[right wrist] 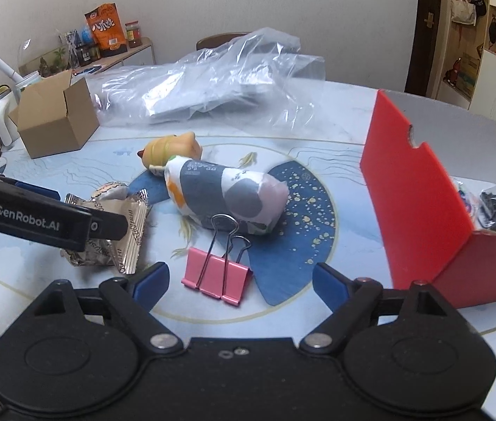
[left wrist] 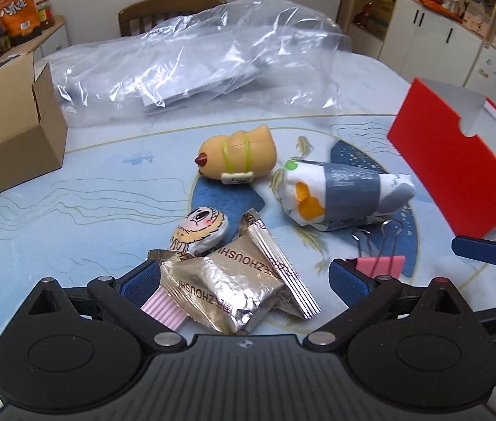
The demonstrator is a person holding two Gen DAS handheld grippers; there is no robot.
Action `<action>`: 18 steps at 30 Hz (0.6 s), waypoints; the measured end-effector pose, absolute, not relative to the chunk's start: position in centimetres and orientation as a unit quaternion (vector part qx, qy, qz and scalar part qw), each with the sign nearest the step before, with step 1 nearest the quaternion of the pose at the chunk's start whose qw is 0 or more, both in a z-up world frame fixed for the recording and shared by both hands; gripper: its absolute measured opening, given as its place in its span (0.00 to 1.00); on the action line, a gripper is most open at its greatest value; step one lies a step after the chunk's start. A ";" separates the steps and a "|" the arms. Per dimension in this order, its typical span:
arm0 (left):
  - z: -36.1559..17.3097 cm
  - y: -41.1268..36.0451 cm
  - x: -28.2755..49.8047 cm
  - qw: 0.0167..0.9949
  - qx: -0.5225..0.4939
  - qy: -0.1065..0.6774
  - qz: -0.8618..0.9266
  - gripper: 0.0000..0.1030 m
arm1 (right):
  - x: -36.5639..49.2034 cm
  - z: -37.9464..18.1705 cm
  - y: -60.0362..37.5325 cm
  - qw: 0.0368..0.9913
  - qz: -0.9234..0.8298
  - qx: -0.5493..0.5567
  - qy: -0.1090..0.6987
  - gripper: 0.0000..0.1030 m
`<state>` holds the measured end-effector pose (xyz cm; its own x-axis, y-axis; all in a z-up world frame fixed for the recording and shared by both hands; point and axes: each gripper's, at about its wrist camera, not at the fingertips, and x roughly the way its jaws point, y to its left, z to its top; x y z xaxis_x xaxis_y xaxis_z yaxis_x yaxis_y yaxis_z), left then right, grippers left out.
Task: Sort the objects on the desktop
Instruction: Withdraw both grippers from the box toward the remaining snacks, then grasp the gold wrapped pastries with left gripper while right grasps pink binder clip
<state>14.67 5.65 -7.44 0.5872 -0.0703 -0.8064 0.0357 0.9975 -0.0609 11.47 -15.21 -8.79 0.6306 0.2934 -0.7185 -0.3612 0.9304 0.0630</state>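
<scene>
— Left gripper (left wrist: 244, 277)?
— Spread wide, low over the table (left wrist: 72, 210). Between the blue pads (left wrist: 142, 280): gold packets (left wrist: 233, 287), two of them, one upon the other. Touching the left pad perhaps; cannot tell for sure. Not pinched. Under them, near the left pad, something pink and ribbed (left wrist: 163, 312).
— And the right gripper (right wrist: 240, 280)?
— Also spread wide, holding nothing. Between its fingers, a pink clip (right wrist: 217, 277), flat on the table, wire handles pointing away. Apart from both pads.
— Where on the table?
— Clip at the near edge of the blue disc print (right wrist: 300, 217). Behind the clip, on the disc, a wrapped bundle (right wrist: 226, 196), white and grey. Behind that, a yellow toy (right wrist: 172, 147), lying on its side. Just beyond the packets, a small round bag with a drawn face (left wrist: 200, 229).
— Boxes?
— Red box (right wrist: 419, 210) at the right edge, open, with small things inside. Cardboard box (right wrist: 55, 119) at the far left, flaps up. Plastic bag (right wrist: 219, 80) along the far edge.
</scene>
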 end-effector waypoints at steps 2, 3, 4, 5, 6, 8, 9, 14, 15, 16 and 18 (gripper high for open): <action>-7.7 5.6 15.0 0.889 -0.017 0.457 -0.023 1.00 | 11.8 -9.1 -14.9 0.901 0.184 -0.044 0.391 0.86; -7.9 5.7 15.2 0.888 -0.017 0.459 -0.020 1.00 | 12.0 -9.3 -14.7 0.900 0.184 -0.046 0.392 0.86; -8.1 5.7 15.4 0.886 -0.018 0.463 -0.016 1.00 | 12.2 -9.5 -14.5 0.899 0.184 -0.048 0.394 0.85; -8.3 5.7 15.6 0.885 -0.020 0.466 -0.014 1.00 | 12.4 -9.7 -14.3 0.898 0.183 -0.049 0.397 0.84; -8.4 5.7 15.7 0.884 -0.019 0.467 -0.011 1.00 | 12.6 -9.8 -14.1 0.897 0.184 -0.048 0.400 0.84; -8.6 5.5 15.8 0.883 -0.016 0.469 -0.013 1.00 | 13.0 -10.0 -13.8 0.894 0.185 -0.045 0.405 0.82; -8.6 5.4 15.9 0.883 -0.014 0.469 -0.011 1.00 | 13.2 -10.1 -13.6 0.894 0.186 -0.044 0.405 0.82; -8.8 5.3 16.0 0.882 -0.010 0.471 -0.008 1.00 | 14.1 -10.7 -12.9 0.889 0.186 -0.041 0.417 0.78; -8.8 5.4 16.0 0.882 -0.010 0.470 -0.005 1.00 | 14.2 -10.9 -12.9 0.887 0.186 -0.039 0.421 0.77; -8.8 5.5 16.0 0.883 -0.010 0.470 -0.003 1.00 | 14.3 -11.1 -12.9 0.886 0.185 -0.038 0.424 0.76; -8.8 5.6 16.1 0.883 -0.011 0.469 0.000 0.99 | 14.4 -11.4 -12.8 0.884 0.182 -0.038 0.430 0.75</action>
<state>16.08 5.63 -8.83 0.5608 -0.0109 -0.8279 -0.0104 0.9997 -0.0203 14.40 -12.76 -11.39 0.5647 0.2891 -0.7730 -0.3543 0.9309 0.0893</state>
